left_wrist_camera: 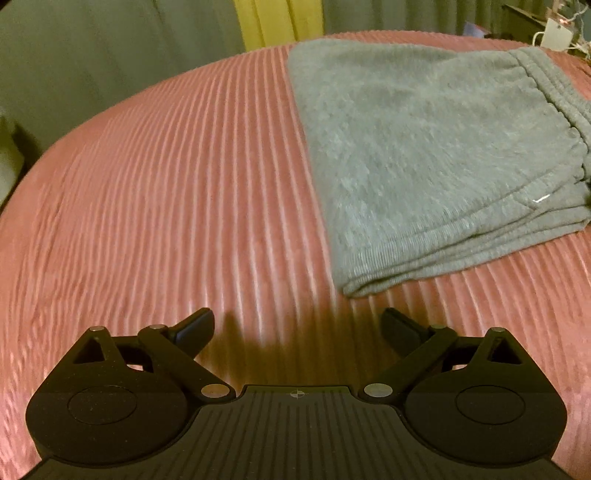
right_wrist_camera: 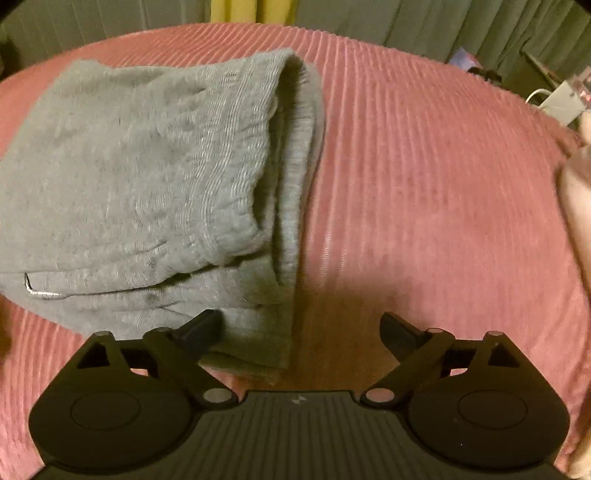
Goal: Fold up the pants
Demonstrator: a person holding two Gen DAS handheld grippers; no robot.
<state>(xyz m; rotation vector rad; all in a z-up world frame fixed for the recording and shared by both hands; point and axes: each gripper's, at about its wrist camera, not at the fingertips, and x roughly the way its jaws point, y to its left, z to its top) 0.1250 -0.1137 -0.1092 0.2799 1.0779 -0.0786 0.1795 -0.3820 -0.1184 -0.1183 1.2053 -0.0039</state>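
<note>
We take the gray pants [left_wrist_camera: 424, 147] as the landmark: they lie on the pink ribbed bedspread [left_wrist_camera: 166, 184] as a compact, squarish stack of several layers, with the elastic waistband on top along one side and the folded edges lined up one above the other. In the left wrist view the left tongs [left_wrist_camera: 297, 328] hover over bare bedspread just beside the near corner of the pants, jaws spread wide and nothing between them; no cloth touches either finger. In the right wrist view the right tongs [right_wrist_camera: 299, 330] stand over the near edge of the pants on the waistband side, jaws likewise spread wide; the near corner of the cloth lies under the gap between the fingers and reaches toward the left one, yet neither pad presses on it, so we read these tongs as released too. Beyond the pants we see green and yellow curtains [left_wrist_camera: 258, 22], and past their waistband side a white charger with cables [right_wrist_camera: 561, 101] at the bed's edge. We judge the folding essentially complete: the stack is tidy and both tongs are free. What may remain, at most, is a small squaring of the slightly offset lower layers.
</note>
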